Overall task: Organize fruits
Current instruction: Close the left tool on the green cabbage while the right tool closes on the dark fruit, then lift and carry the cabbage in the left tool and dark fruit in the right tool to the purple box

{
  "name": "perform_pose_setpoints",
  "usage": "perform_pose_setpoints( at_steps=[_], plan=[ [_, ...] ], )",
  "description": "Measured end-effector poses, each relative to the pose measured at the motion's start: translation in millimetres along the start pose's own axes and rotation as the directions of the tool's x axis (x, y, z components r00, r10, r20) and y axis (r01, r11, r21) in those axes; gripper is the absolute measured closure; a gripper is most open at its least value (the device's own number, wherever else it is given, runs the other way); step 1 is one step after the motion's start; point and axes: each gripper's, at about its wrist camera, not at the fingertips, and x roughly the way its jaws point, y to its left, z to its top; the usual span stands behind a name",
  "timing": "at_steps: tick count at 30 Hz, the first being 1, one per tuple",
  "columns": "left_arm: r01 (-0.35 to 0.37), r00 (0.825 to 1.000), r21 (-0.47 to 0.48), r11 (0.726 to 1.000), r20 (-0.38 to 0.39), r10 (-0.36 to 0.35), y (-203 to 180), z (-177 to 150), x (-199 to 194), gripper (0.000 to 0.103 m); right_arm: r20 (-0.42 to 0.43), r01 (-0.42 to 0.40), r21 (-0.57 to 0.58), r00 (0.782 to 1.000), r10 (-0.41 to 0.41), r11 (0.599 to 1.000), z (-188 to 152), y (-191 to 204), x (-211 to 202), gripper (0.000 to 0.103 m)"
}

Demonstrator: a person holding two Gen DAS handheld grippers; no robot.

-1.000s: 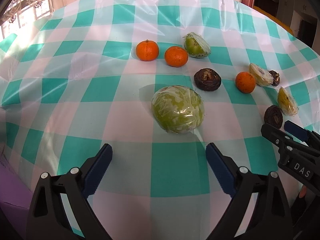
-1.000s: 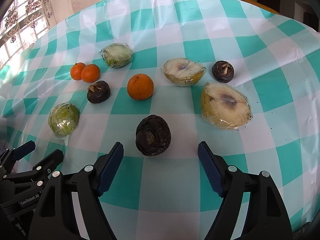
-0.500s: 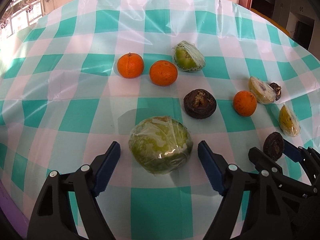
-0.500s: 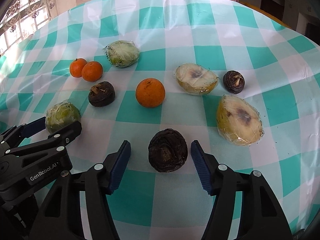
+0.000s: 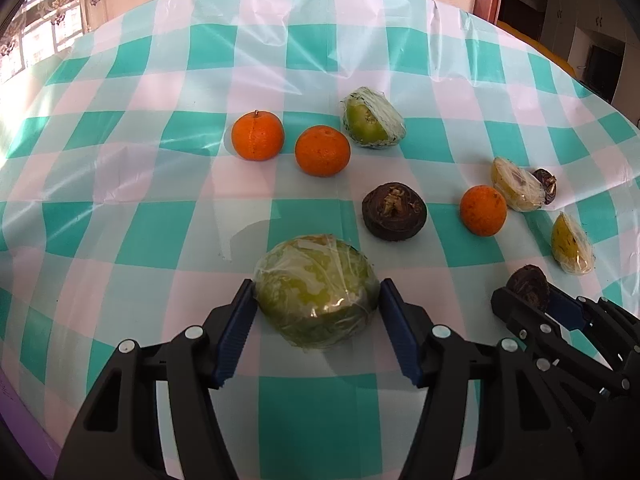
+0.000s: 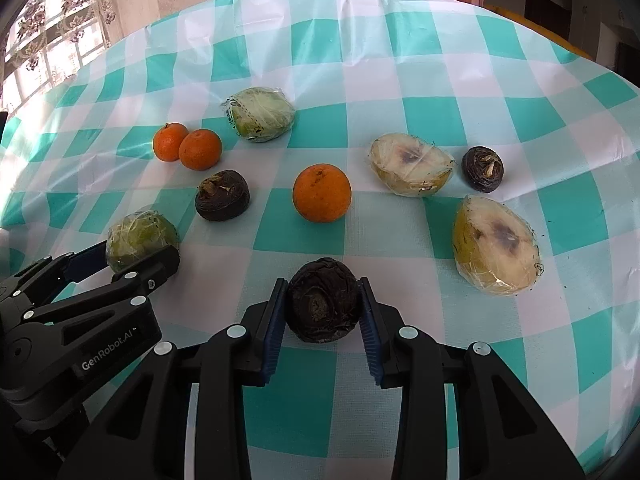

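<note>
The whole thing sat on a round table under a glossy teal-and-white checked plastic tablecloth (image 5: pixel 168 216), window side off to the left edge.

Biggest fruit was the round green one wrapped in cling film (image 5: pixel 316 292), near the front edge. The left gripper (image 5: pixel 316 320) had it right between its blue pads, jaws closing in, and both pads looked to be just touching the wrap on each side.

Next down, two cling-wrapped yellowish pear-like halves with browned cores: one (image 6: pixel 496 246) toward the right edge, the other (image 6: pixel 410 164) further back. A smaller wrapped green half fruit (image 6: pixel 260 114) lay toward the far side, just behind the pair of small oranges (image 6: pixel 188 147) that sat touching each other. A third, slightly bigger orange (image 6: pixel 322 192) sat alone about mid-table.

Then the dark stuff: three wrinkly blackish-brown round fruits. One (image 6: pixel 323 306) was at the front edge, pinched tight by the right gripper (image 6: pixel 323 316), pads pressed against both its sides, still resting on the cloth as far as I could tell. Another (image 6: pixel 222 195) sat left of the lone orange, and the smallest (image 6: pixel 482 169) was just right of the back pear half.
</note>
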Motion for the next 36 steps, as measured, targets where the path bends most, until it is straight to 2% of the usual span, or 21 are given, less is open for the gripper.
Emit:
perform_pose_setpoints(
  at_steps=[7, 10, 12, 14, 25, 32, 36],
  plan=[
    [0.074, 0.997, -0.104, 0.992, 0.041, -0.07, 17.1, -6.3, -11.7, 0.041, 0.022, -0.117, 0.096, 0.993, 0.115, 0.988, -0.2, -17.3, -3.5, 0.068],
    [0.107, 0.993, -0.125, 0.986, 0.059, -0.1, 20.4, -16.4, -22.1, 0.041, 0.065, -0.201, 0.135, 0.979, 0.194, 0.97, -2.4, -26.7, -9.6, 0.069],
    [0.135, 0.99, -0.14, 0.981, 0.067, -0.126, 23.0, -25.4, -30.0, 0.041, 0.11, -0.234, 0.142, 0.969, 0.22, 0.962, -5.0, -28.7, -18.6, 0.069],
    [0.155, 0.987, -0.156, 0.976, 0.069, -0.146, 25.5, -35.6, -37.9, 0.041, 0.12, -0.255, 0.128, 0.963, 0.24, 0.959, -8.7, -25.9, -24.3, 0.069],
    [0.226, 0.974, -0.23, 0.947, 0.09, -0.21, 45.7, -101.7, -91.0, 0.041, 0.085, -0.266, 0.041, 0.961, 0.262, 0.963, -49.5, 6.1, -59.2, 0.069],
    [0.234, 0.971, -0.192, 0.953, 0.1, -0.218, 48.5, -141.2, -124.9, 0.041, 0.072, -0.256, -0.041, 0.963, 0.258, 0.966, -82.3, 27.8, -86.6, 0.069],
    [0.218, 0.972, -0.167, 0.962, 0.13, -0.197, 48.3, -156.3, -141.5, 0.041, 0.076, -0.252, -0.088, 0.963, 0.259, 0.964, -97.3, 36.7, -99.7, 0.069]
  ],
)
